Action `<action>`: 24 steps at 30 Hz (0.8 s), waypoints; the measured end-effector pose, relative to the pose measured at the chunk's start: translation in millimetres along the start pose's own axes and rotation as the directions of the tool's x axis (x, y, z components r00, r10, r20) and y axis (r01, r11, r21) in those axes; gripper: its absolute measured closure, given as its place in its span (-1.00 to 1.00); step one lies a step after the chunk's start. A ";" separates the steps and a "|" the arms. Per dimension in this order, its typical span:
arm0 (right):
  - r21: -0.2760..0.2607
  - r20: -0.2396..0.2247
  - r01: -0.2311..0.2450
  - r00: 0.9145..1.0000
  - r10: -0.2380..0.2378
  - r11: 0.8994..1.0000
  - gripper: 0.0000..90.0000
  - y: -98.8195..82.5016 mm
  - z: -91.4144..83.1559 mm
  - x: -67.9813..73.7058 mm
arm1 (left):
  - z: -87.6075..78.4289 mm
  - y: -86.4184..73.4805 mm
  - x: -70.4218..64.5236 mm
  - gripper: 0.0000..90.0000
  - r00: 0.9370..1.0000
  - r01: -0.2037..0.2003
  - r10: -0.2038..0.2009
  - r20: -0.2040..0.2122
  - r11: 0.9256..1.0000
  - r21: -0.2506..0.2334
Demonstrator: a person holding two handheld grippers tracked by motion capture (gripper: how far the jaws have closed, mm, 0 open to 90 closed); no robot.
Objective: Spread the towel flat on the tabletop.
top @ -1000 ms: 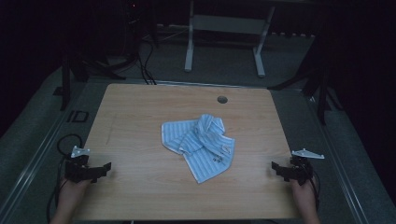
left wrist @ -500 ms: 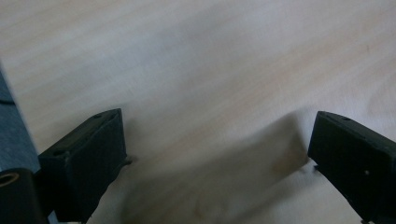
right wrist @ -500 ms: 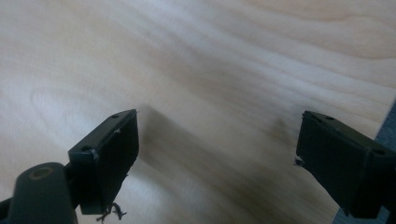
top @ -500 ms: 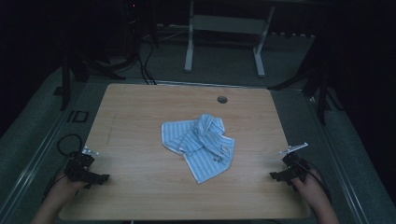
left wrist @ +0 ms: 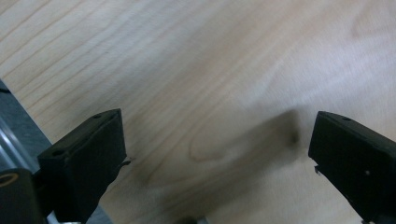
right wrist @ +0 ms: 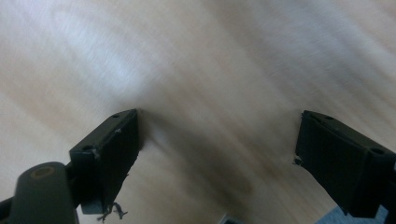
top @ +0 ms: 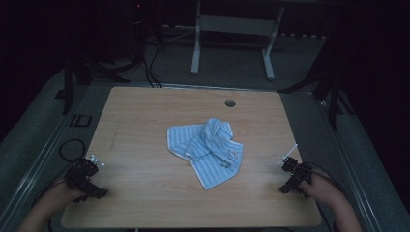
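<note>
Left gripper [top: 86,180] sits at the near-left corner of the wooden table [top: 145,121], jaws spread wide, holding nothing. Right gripper [top: 292,176] sits near-right of the striped cloth [top: 208,150], likewise wide and empty. Cloth lies crumpled mid-table, well apart from both.

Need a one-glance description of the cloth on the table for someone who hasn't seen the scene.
Start at the light wooden table in the high view, then look near its middle, just below the round cable hole by the far edge. The crumpled shirt lies there in a loose heap. Its pale blue and white stripes set it apart from the two black hand-held grippers at the near corners.
</note>
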State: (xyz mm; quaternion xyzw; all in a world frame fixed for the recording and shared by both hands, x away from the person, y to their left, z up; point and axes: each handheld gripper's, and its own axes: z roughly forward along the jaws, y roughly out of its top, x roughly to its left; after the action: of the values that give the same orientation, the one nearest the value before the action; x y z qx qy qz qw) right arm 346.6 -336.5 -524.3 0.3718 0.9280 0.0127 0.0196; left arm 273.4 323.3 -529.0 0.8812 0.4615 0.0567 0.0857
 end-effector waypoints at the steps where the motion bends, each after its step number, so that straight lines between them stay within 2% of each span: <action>1: 0.024 -0.006 0.011 1.000 -0.010 1.000 -0.69 1.2 -0.3 1.0 | -1.5 1.1 -1.8 -0.89 1.000 -0.015 0.015 0.004 1.000 0.010; 3: 0.062 -0.020 0.024 1.000 -0.023 0.998 -0.69 3.7 -0.8 2.0 | -3.0 2.6 -3.0 -0.89 1.000 -0.026 0.026 0.004 0.999 0.021; 6: 0.101 -0.040 0.035 0.999 -0.032 0.994 -0.68 7.1 -1.7 2.9 | -8.1 8.8 -5.2 -0.89 0.999 -0.033 0.031 0.032 0.997 0.067; 8: 0.128 -0.036 0.039 0.999 -0.034 0.991 -0.67 8.9 -2.8 3.6 | -8.4 11.1 -7.2 -0.89 0.998 -0.048 0.045 0.034 0.993 0.112; 10: 0.135 -0.020 0.032 0.999 -0.029 0.990 -0.67 10.6 -4.4 2.7 | -8.0 13.2 -9.4 -0.89 0.998 -0.044 0.038 0.043 0.988 0.147; 11: 0.135 -0.020 0.032 0.999 -0.029 0.990 -0.67 10.6 -4.4 2.7 | -8.0 13.2 -9.4 -0.89 0.998 -0.044 0.038 0.043 0.988 0.147; 13: 0.145 -0.026 0.036 0.999 -0.033 0.989 -0.67 12.5 -6.4 2.8 | -6.4 16.9 -13.3 -0.89 0.999 -0.029 0.020 0.048 0.983 0.183; 14: 0.146 -0.026 0.044 0.999 -0.041 0.988 -0.67 13.3 -6.8 3.4 | -5.6 18.6 -15.2 -0.89 0.999 -0.036 0.027 0.046 0.981 0.192; 16: 0.144 -0.024 0.055 0.998 -0.052 0.988 -0.67 14.2 -7.3 4.5 | -5.6 18.6 -15.2 -0.89 0.999 -0.036 0.027 0.046 0.981 0.192; 17: 0.139 -0.031 0.056 0.998 -0.052 0.989 -0.66 17.2 -8.0 5.9 | -2.4 25.3 -25.0 -0.89 0.997 -0.070 0.060 0.051 0.975 0.211; 19: 0.145 -0.018 0.095 0.996 -0.093 0.985 -0.54 20.0 -8.5 8.3 | -1.8 30.9 -31.1 -0.87 0.995 -0.085 0.074 0.062 0.975 0.207; 20: 0.145 -0.018 0.095 0.996 -0.093 0.985 -0.54 20.0 -8.5 8.3 | -1.8 30.9 -31.1 -0.84 0.995 -0.085 0.074 0.062 0.975 0.207; 21: 0.149 -0.007 0.141 0.990 -0.142 0.979 -0.46 22.7 -9.5 10.3 | -1.8 37.2 -36.2 -0.84 0.994 -0.095 0.082 0.072 0.976 0.198; 24: 0.135 -0.015 0.161 0.987 -0.160 0.978 -0.31 27.7 -12.9 10.9 | -2.1 47.1 -42.9 -0.84 0.991 -0.117 0.103 0.086 0.977 0.179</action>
State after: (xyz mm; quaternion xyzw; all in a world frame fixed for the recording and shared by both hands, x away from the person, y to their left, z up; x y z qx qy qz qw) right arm 357.2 -309.0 -510.6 0.2961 0.9538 -0.0512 -0.0069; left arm 286.5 261.8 -518.2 0.9111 0.4115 -0.0152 0.0182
